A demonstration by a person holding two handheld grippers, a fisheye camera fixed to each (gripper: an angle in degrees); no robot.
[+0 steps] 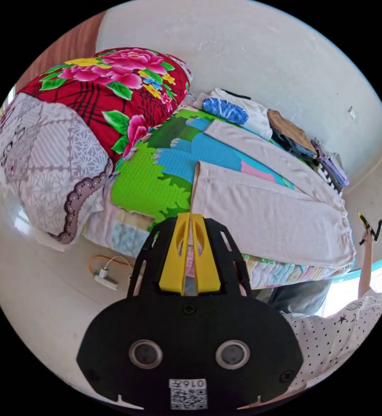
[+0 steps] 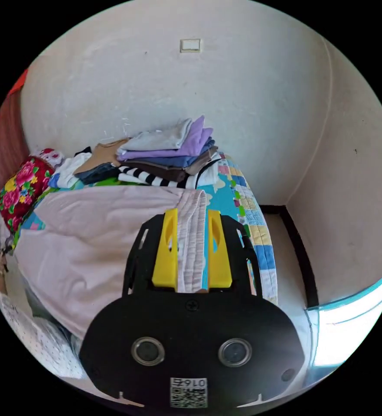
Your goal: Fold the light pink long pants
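The light pink long pants (image 1: 264,208) lie spread flat on a bed, legs running toward the far pillows. My left gripper (image 1: 190,216) sits at the near corner of one leg's hem, jaws pressed together with pink cloth showing between them. At the other end, the ribbed waistband (image 2: 191,242) lies lengthwise between the jaws of my right gripper (image 2: 191,214), which stand apart with a strip of bedcover showing beside the band. The right gripper (image 1: 370,227) also appears in the left gripper view, held in a hand by the waist end.
A colourful play-mat cover (image 1: 156,182) lies under the pants. Floral pillows (image 1: 112,86) are stacked at the bed's head. Several folded clothes (image 2: 169,156) are piled along the wall. A power strip (image 1: 106,279) lies on the floor. A person's dotted sleeve (image 1: 342,329) is nearby.
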